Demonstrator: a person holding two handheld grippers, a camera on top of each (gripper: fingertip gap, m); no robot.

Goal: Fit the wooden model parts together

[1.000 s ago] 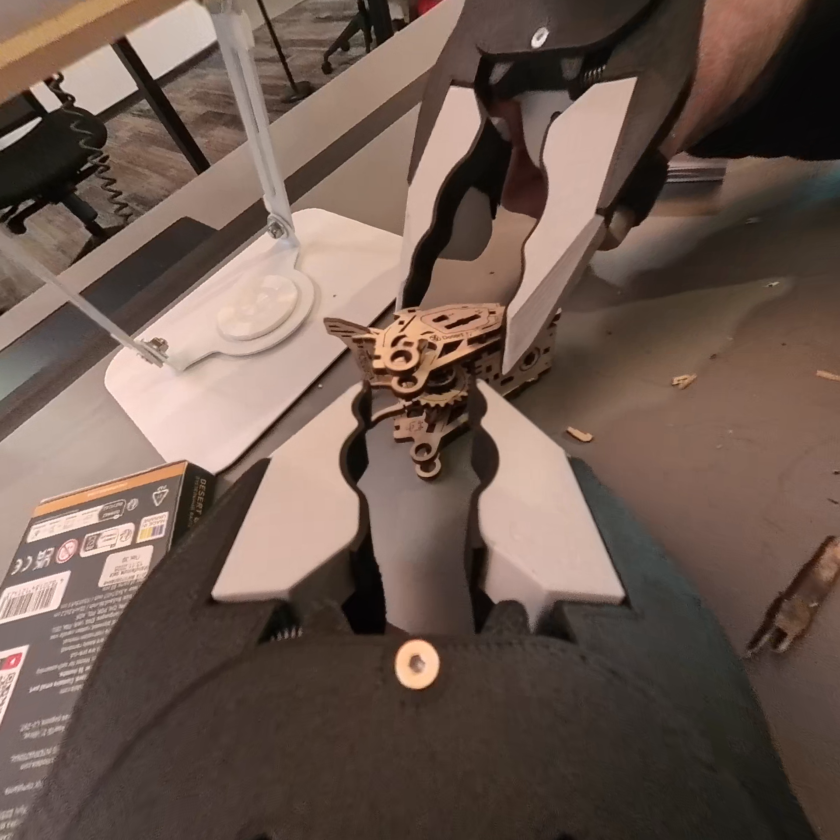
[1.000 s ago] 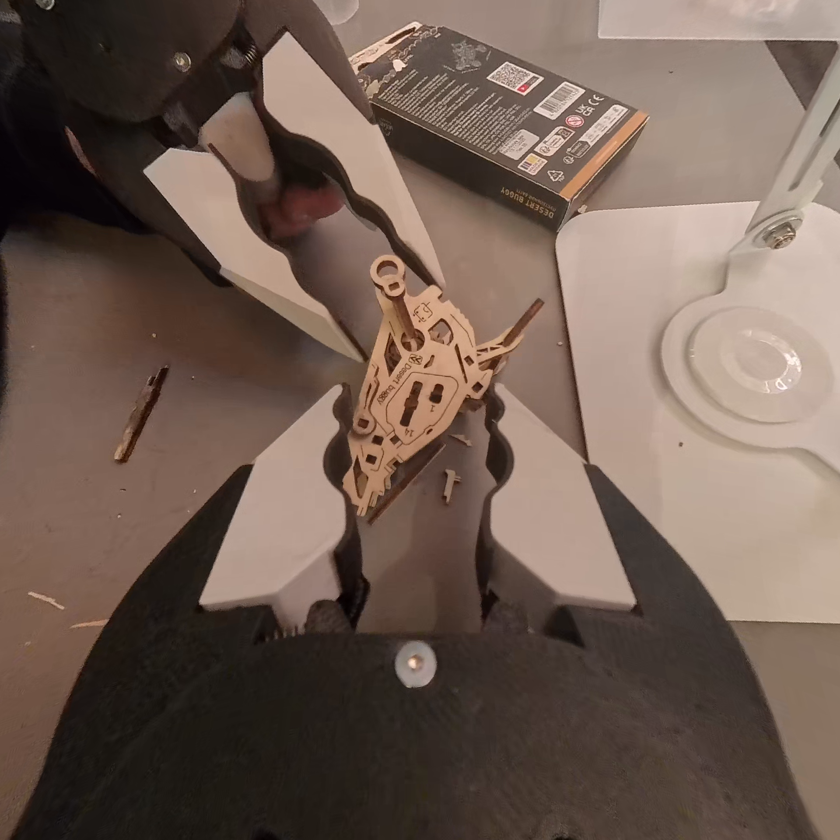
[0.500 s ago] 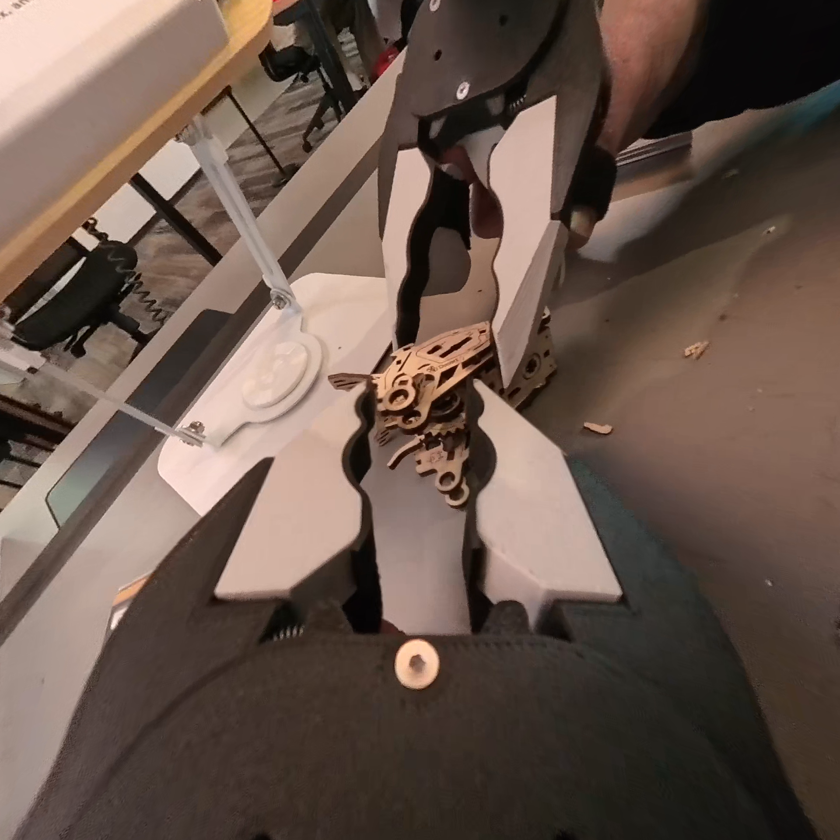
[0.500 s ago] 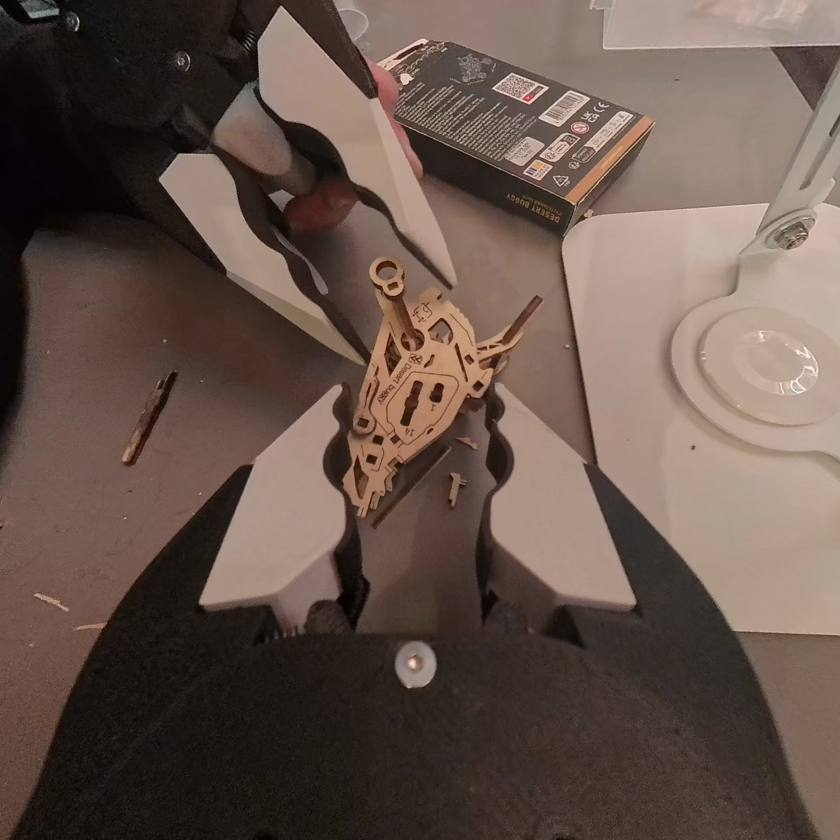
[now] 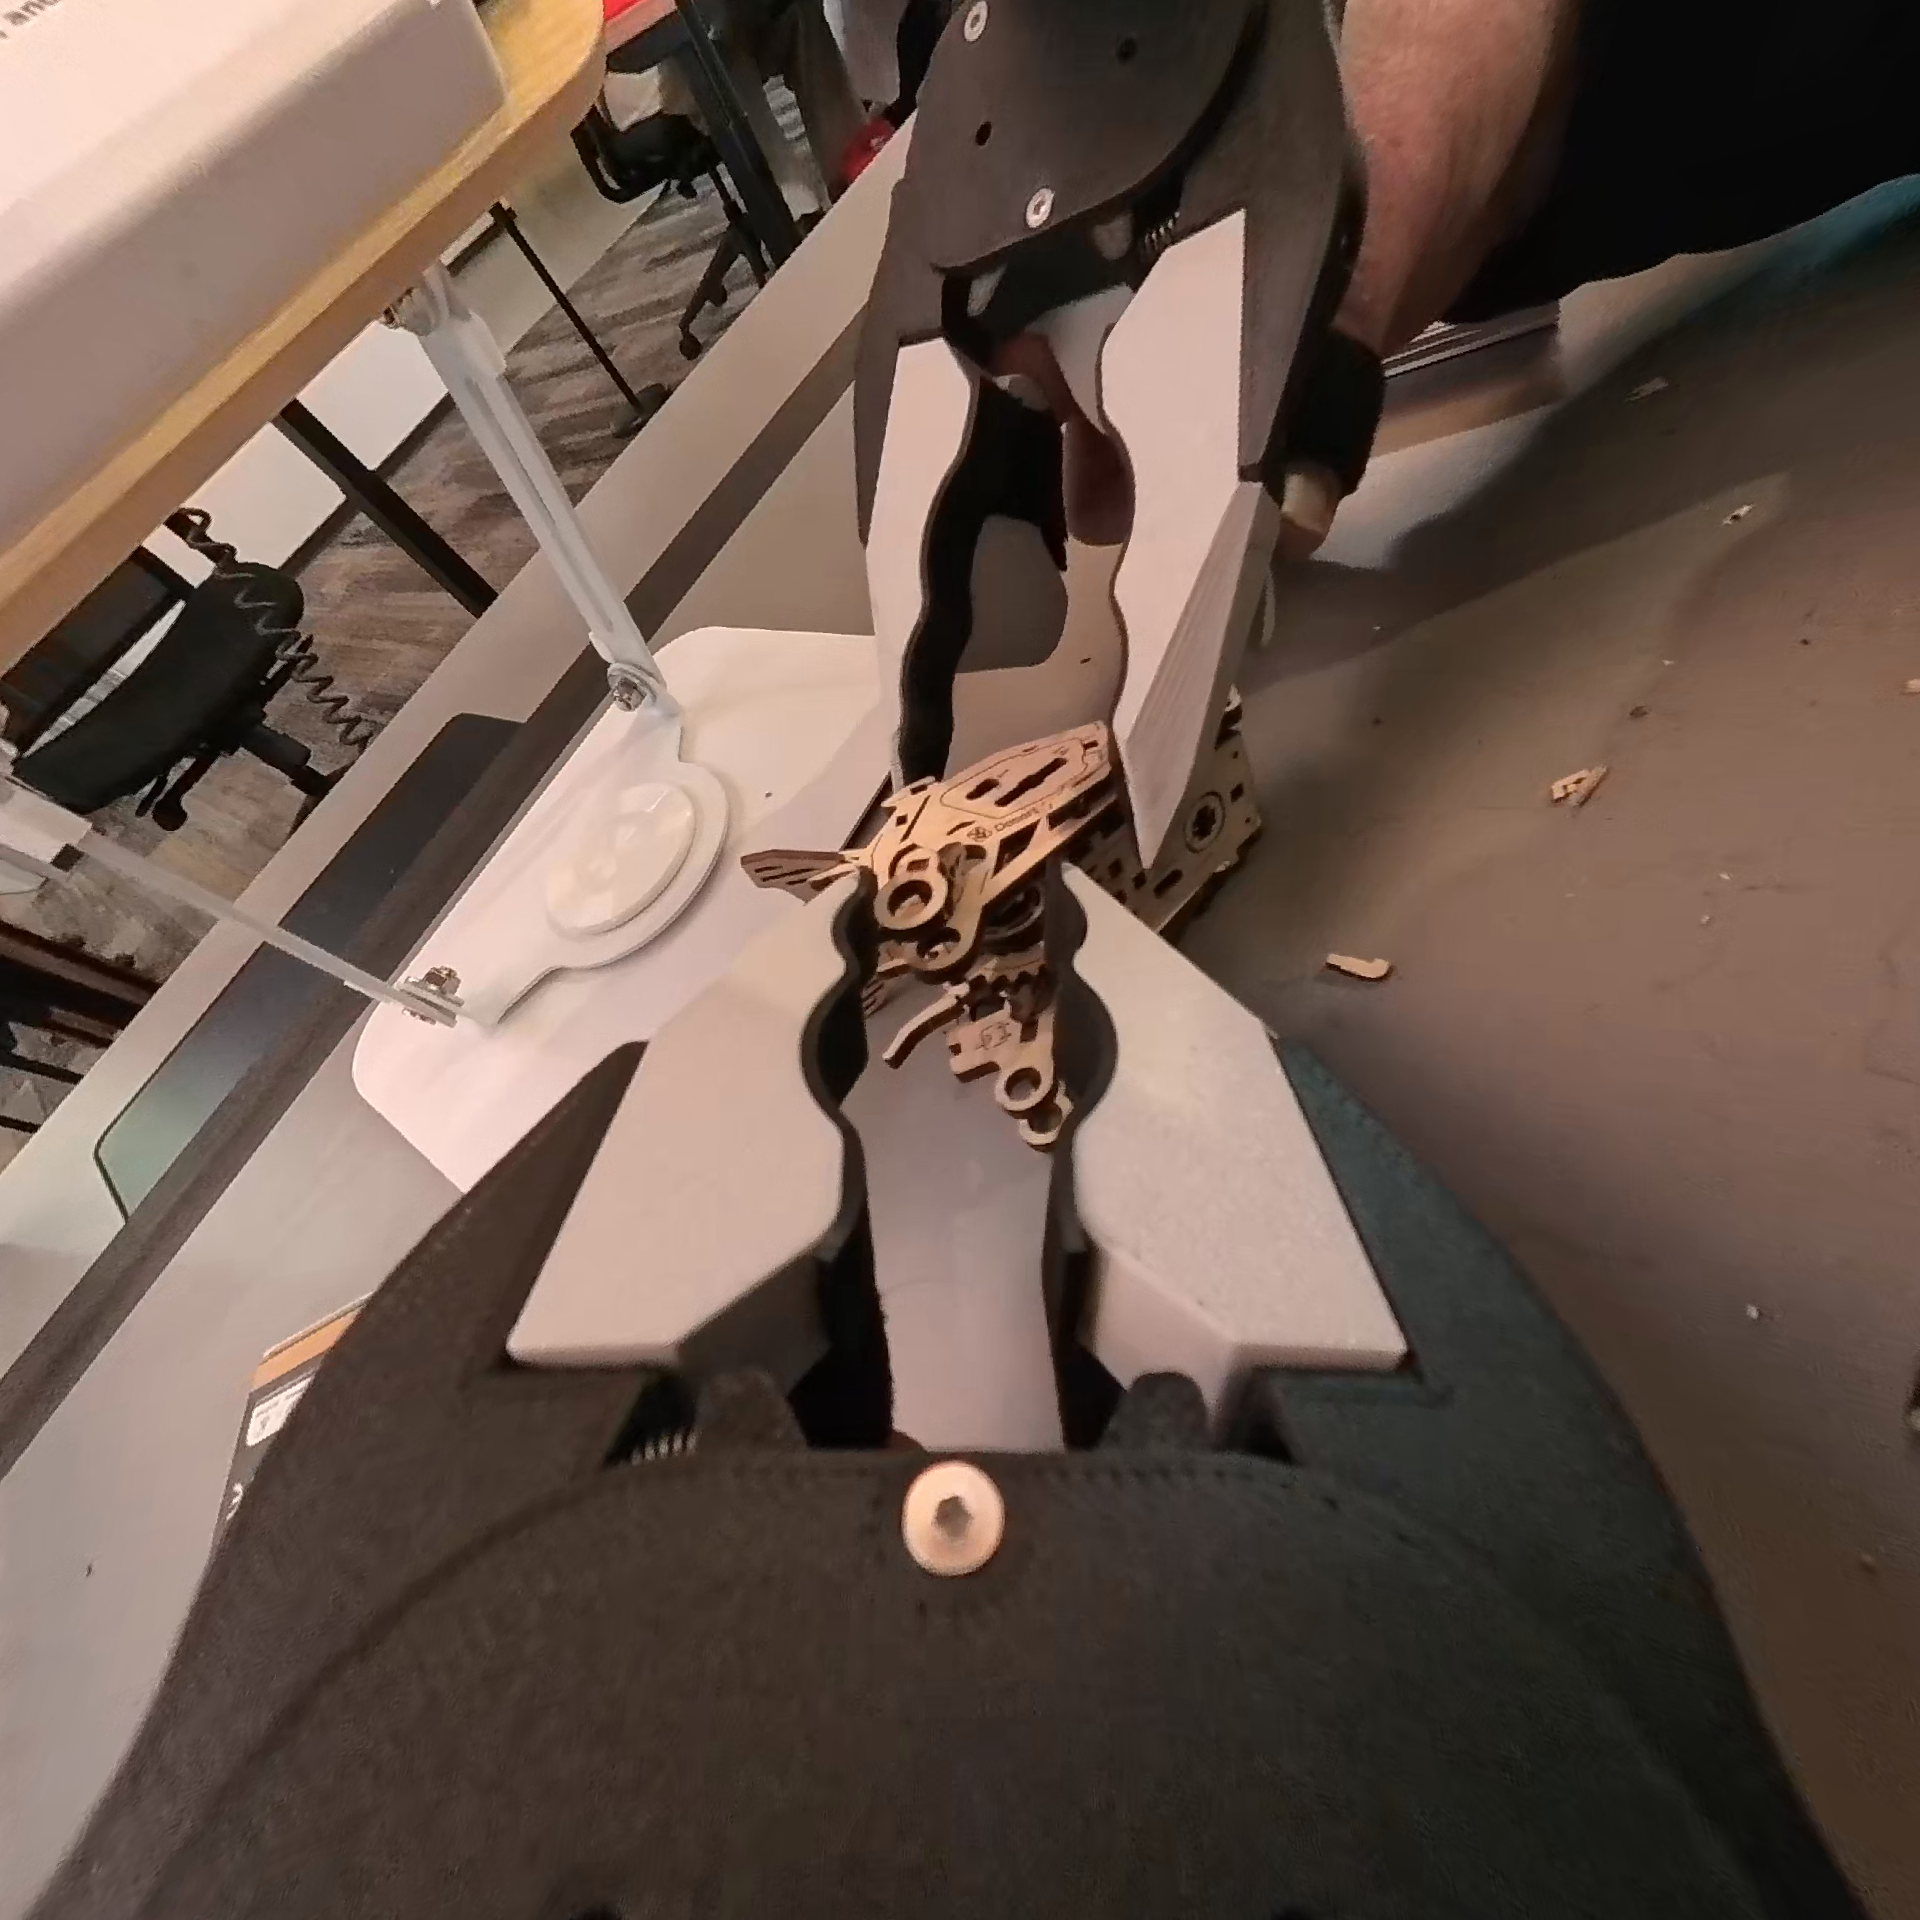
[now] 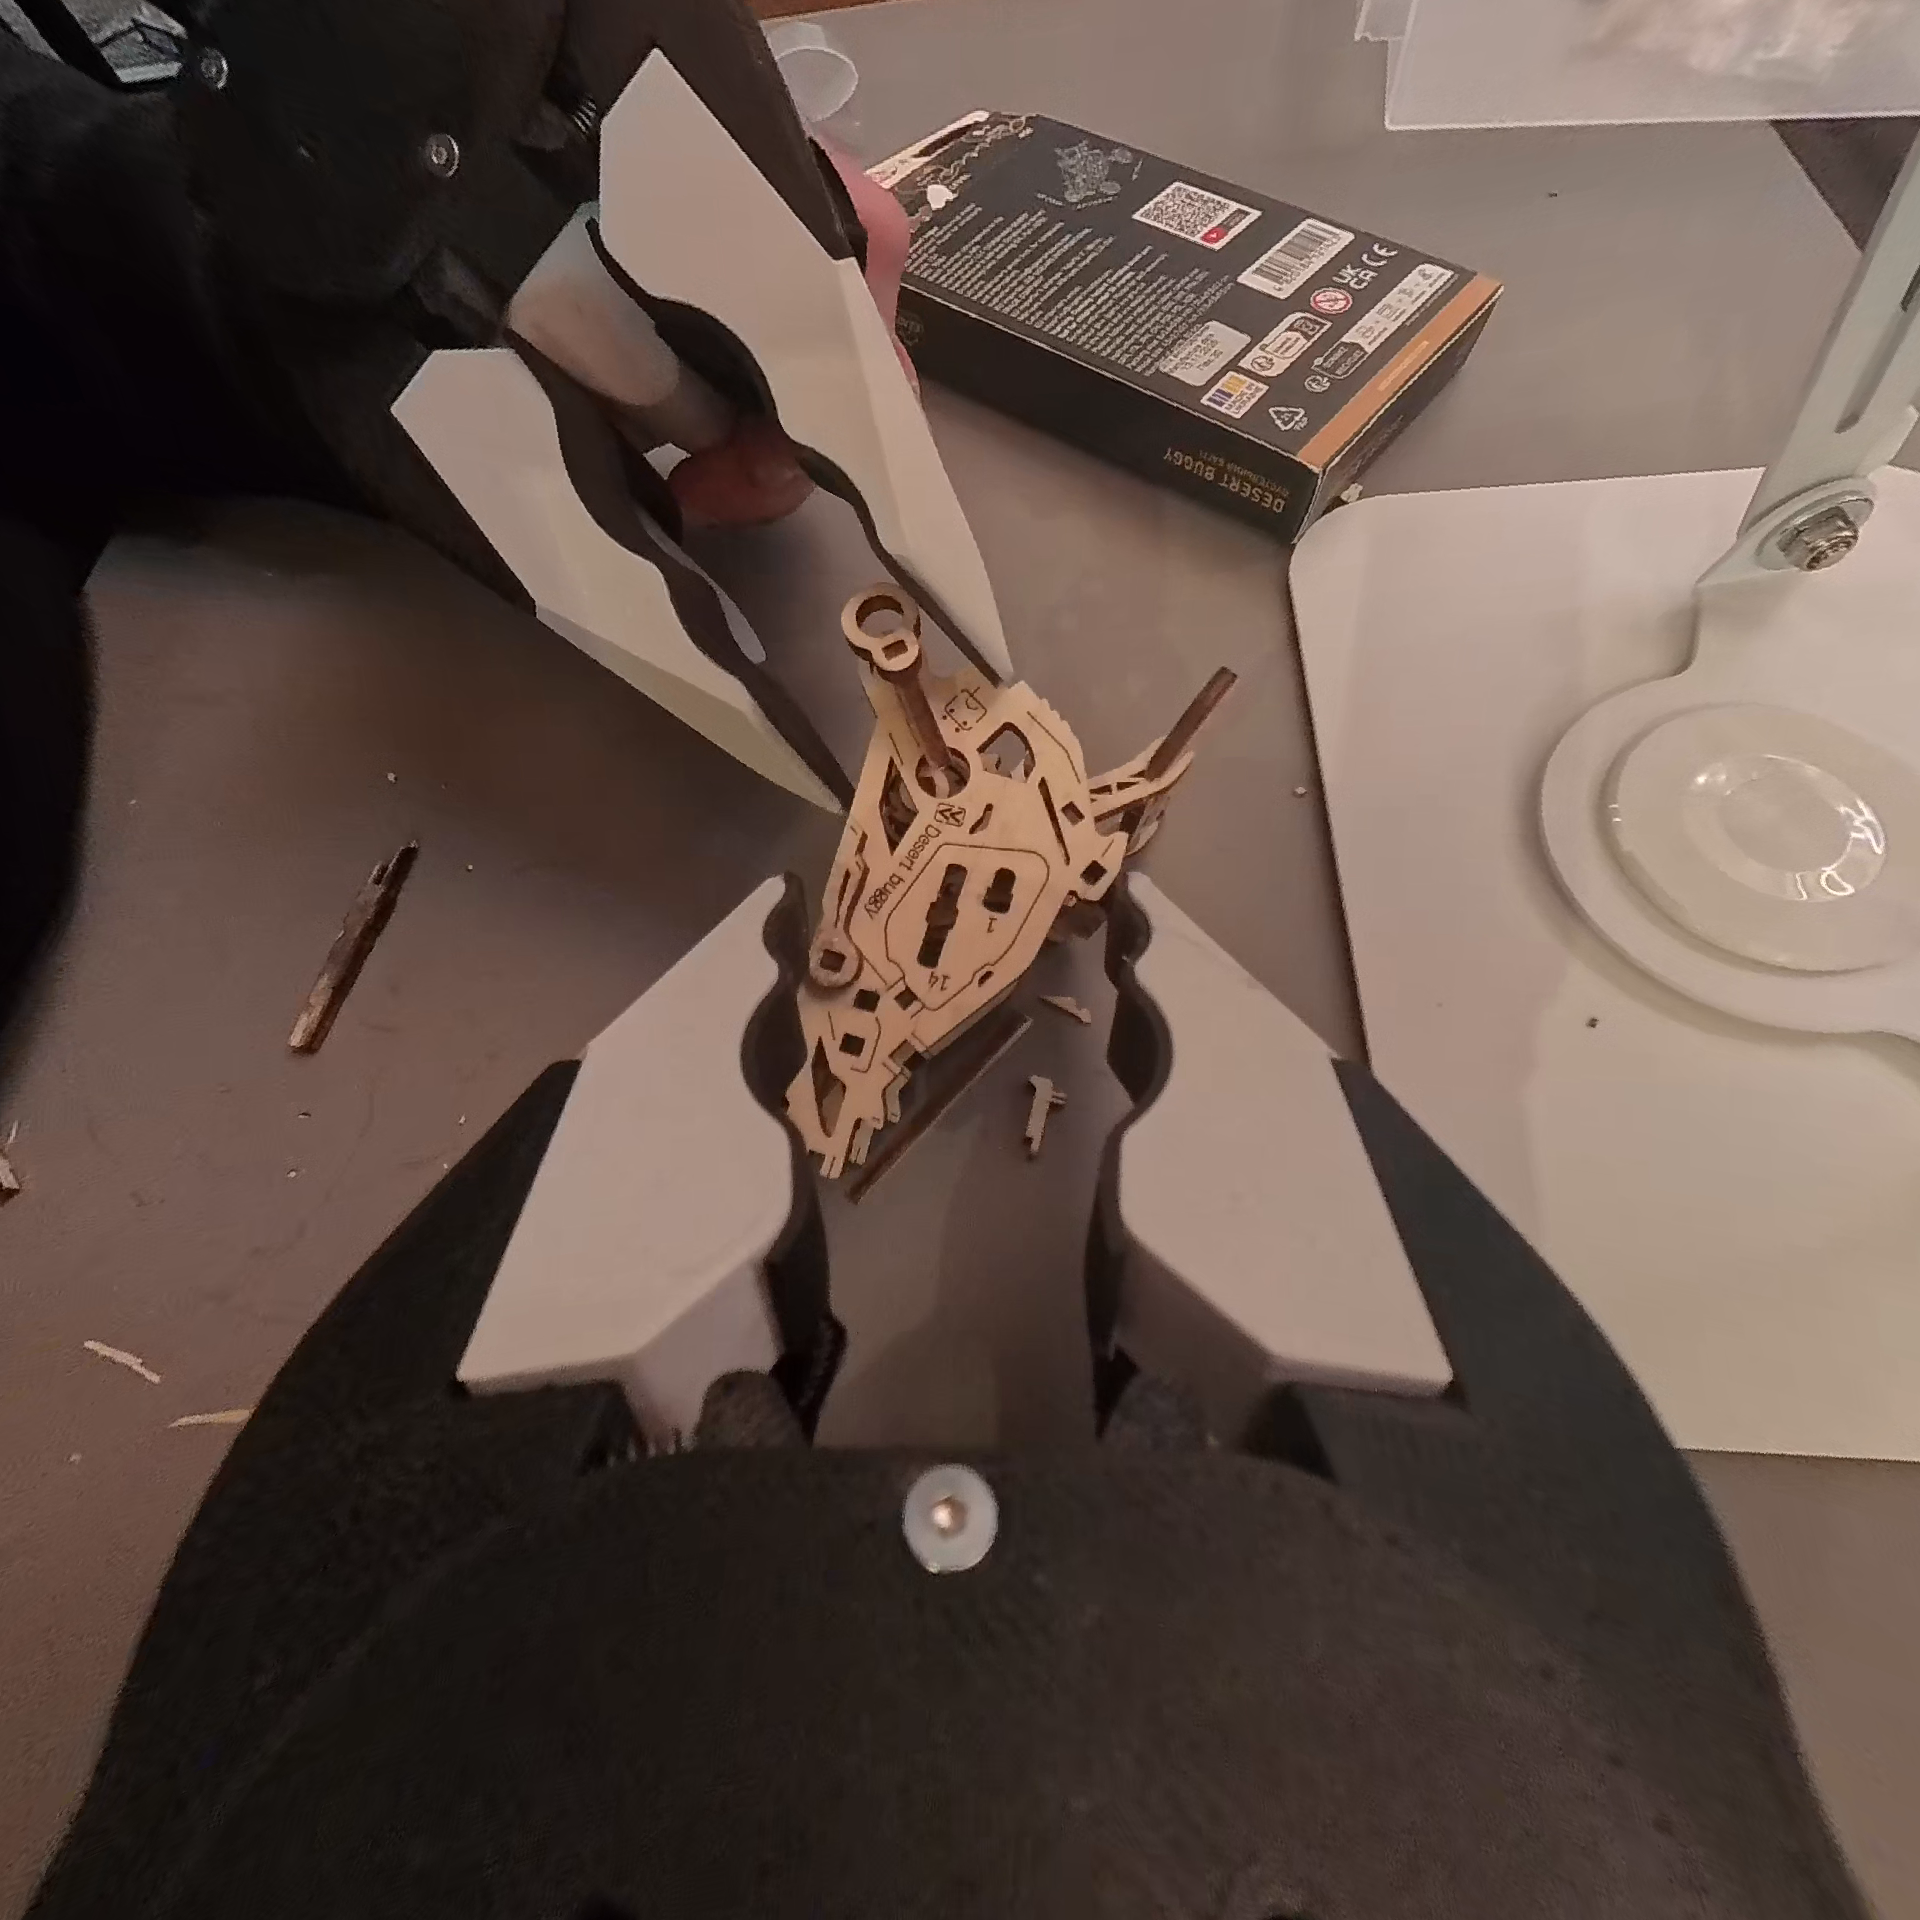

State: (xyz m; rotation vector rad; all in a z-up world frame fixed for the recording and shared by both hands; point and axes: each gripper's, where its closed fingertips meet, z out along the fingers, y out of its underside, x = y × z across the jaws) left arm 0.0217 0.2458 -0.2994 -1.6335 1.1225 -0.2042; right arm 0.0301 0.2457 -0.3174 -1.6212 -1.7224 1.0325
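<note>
Between both grippers' fingers (image 6: 774, 935) sits the wooden model (image 6: 940, 904).

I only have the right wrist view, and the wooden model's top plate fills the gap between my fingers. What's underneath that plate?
Observer: The left wrist view shows dark gears stacked right under the top plate.
Operator: Is the model resting on anything?
Observer: Its far end, a side plate with a round cut-out, appears to sit on the grey table.
Operator: Where is the left gripper biting?
Observer: The left gripper flanks the gear section just below the top plate, and both its pads look to be touching it.
</note>
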